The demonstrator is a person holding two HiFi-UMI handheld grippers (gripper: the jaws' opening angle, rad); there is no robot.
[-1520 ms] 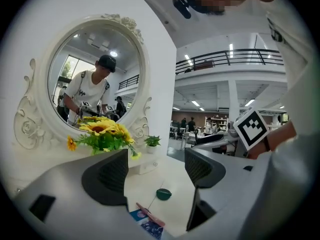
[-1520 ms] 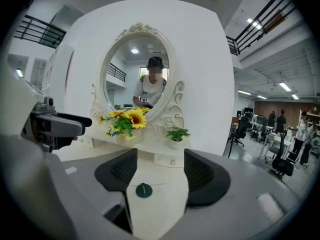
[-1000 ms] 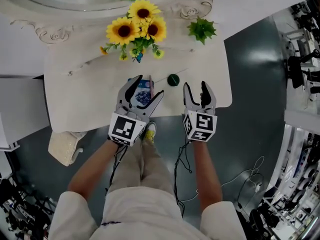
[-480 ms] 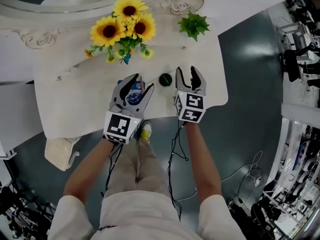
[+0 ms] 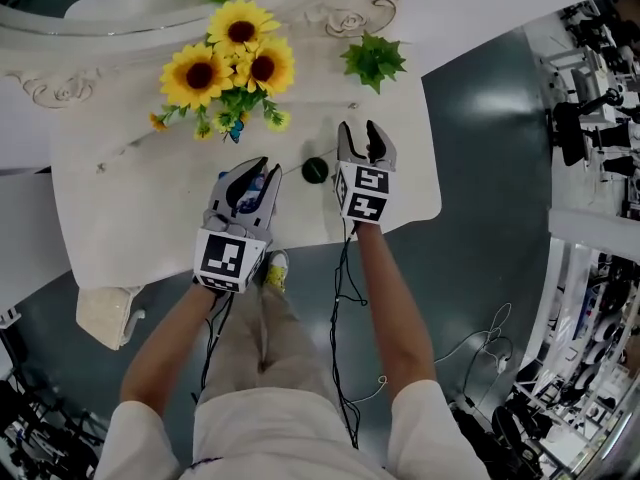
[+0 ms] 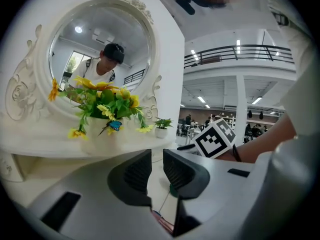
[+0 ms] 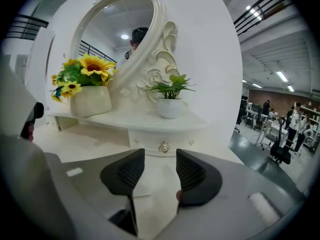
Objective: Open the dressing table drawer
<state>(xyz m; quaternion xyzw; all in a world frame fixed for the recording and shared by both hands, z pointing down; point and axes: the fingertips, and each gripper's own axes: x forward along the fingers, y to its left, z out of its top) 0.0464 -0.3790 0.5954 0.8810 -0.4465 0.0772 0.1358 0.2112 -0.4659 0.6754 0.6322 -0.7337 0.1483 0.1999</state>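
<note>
Drawer [image 7: 145,143]: small, shut, set in the front face of the raised shelf at the table's back R, directly under potted plant [image 7: 170,104]. Knob [image 7: 164,147] centred on the front. Front faces R gripper [image 7: 160,158] approx head-on. Its long axis runs L-R along the shelf edge, so travel should be straight out twd the person (my read).

R gripper: jaws apart, closing, nothing btwn them. Knob shows thru the gap, not reached yet.
L gripper [image 6: 157,156]: jaws closing, gap narrow, nothing gripped, low over tabletop [image 5: 120,218]. Dark round thing [image 5: 316,169] lies btwn the two grippers.

Risks:
- R jaws narrow too early → pads butt the knob, don't straddle it.
- Knob small + round → pinch slips on pull.
- Off-axis pull → drawer binds, shelf jolts, plant or sunflower vase [image 7: 91,100] could tip.
</note>
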